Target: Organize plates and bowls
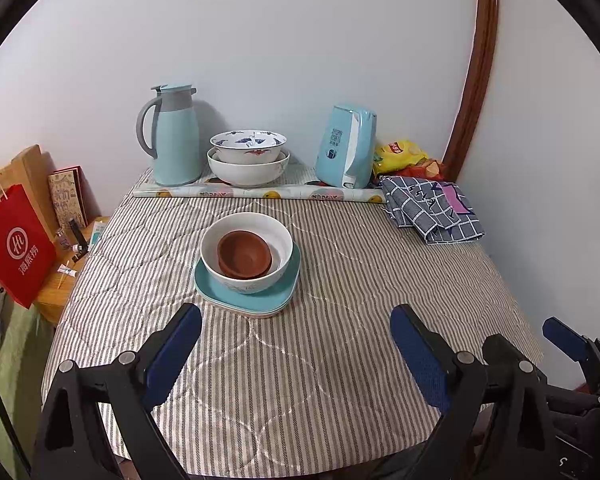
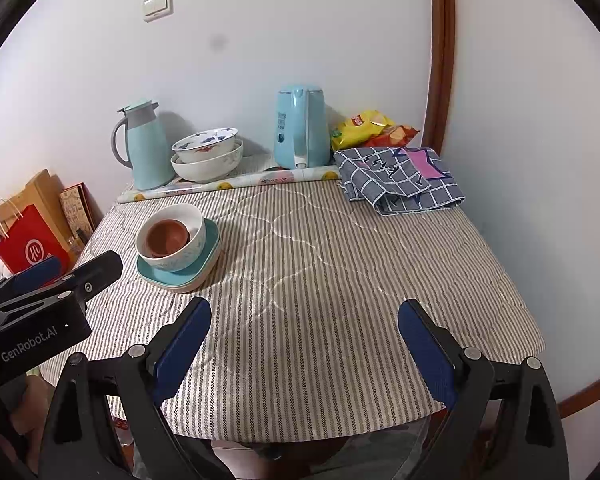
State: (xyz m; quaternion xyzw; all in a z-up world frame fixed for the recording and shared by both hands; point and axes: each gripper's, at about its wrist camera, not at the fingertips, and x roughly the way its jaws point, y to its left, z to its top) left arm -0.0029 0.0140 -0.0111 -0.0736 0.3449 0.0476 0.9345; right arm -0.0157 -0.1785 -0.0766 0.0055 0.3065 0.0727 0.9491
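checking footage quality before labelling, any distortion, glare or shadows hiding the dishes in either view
Left wrist view: fisheye bends the wooden door trim; the brown bowl and white bowl are sharp and evenly lit. Right wrist view: black corner vignette, soft sheen on the striped tablecloth, a faint shadow right of the teal plates; nothing hidden.

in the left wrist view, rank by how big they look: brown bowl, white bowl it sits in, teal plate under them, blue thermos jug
1. teal plate and blue thermos jug: too close to call, and the jug stands farther back
2. white bowl
3. brown bowl, clearly smallest
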